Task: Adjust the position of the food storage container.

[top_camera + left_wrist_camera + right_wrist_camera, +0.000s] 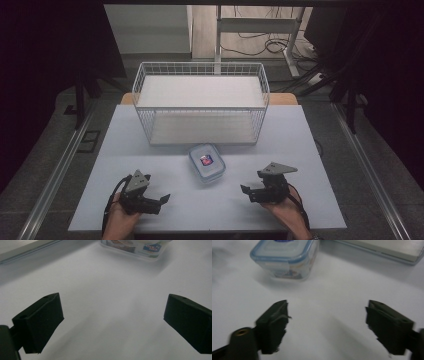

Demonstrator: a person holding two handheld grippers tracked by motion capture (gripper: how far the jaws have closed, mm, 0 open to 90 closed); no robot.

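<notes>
Left gripper (161, 200) sits low on the surface (125, 145), jaws wide apart w/ nothing held, aimed toward the lidded plastic container (206, 162) at center, just in front of the wire basket (200, 102). Right gripper (246, 191) mirrors it, also spread & empty, prob. staged for a two-sided approach. Count: 2 grippers, 1 container, 1 basket.

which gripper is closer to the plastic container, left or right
Neither clearly: the container sits about midway between the left gripper and right gripper, both open and apart from it.

Clear, seemingly glossy plastic container (206, 162)
</notes>
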